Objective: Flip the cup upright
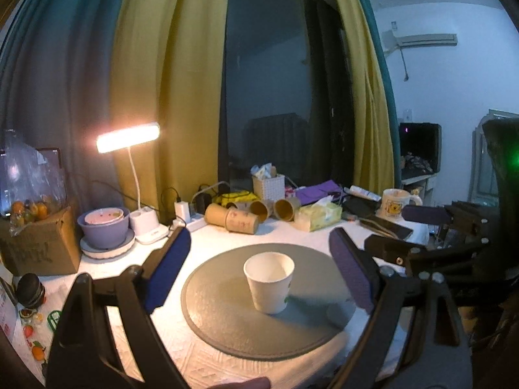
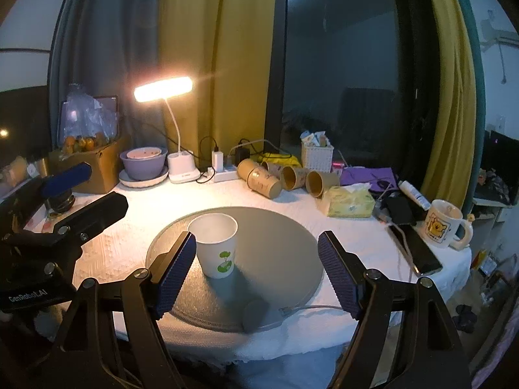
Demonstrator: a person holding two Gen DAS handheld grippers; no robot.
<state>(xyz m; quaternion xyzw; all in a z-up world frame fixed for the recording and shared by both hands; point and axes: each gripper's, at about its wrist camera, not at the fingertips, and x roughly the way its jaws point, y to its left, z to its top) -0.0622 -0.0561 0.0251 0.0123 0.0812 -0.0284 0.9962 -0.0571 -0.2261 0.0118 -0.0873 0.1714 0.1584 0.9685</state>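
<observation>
White paper cup (image 1: 269, 282) is standing mouth-up at the centre of the left view, on the grey mat (image 1: 227, 324) — so the flip looks finished. Left gripper (image 1: 262, 272) is gaping wide around it, touching nothing. Right gripper (image 2: 256, 269) is spread wide too, empty, its left pad (image 2: 176, 270) overlapping the cup's side in view — contact unclear. Next, I'd say, both are just backing away without clipping the rim.

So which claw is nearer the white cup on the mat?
Right. The right claw is open with its left finger right beside the cup, apparently not touching. The left claw is open, hanging back with the cup between its fingers.
</observation>
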